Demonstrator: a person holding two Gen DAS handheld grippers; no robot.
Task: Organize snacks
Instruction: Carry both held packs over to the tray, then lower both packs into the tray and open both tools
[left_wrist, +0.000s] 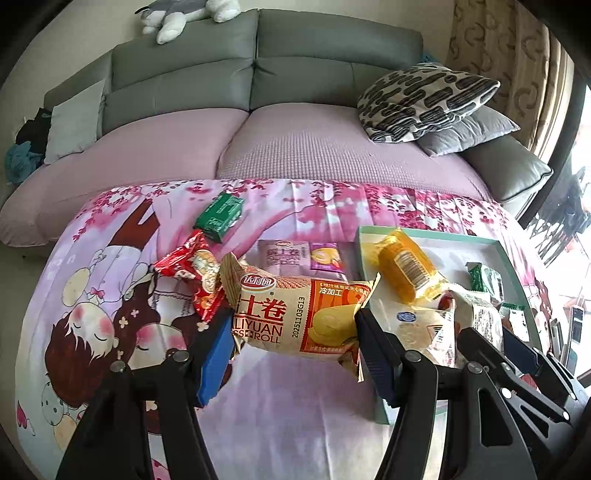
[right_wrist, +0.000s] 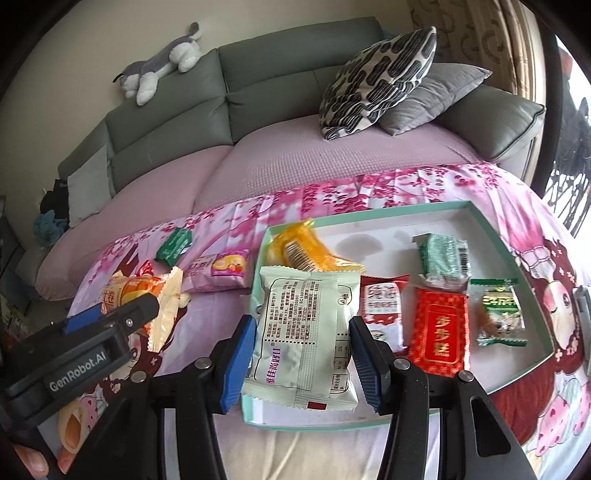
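While the left gripper (left_wrist: 293, 334) clamps the beige roll pack (left_wrist: 299, 317) beside the tray (right_wrist: 491, 236), the right gripper (right_wrist: 303, 356) clamps a pale-green packet (right_wrist: 306, 332) over the tray's near corner, hiding it.

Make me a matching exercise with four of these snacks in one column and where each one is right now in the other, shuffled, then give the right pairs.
1. orange Swiss roll pack
2. white biscuit pack
3. yellow pack
4. green box

A. lies in the tray's far left corner
B. between the left gripper's fingers
C. lies on the cloth, outside the tray
D. between the right gripper's fingers

Pairs: 1-B, 2-D, 3-A, 4-C
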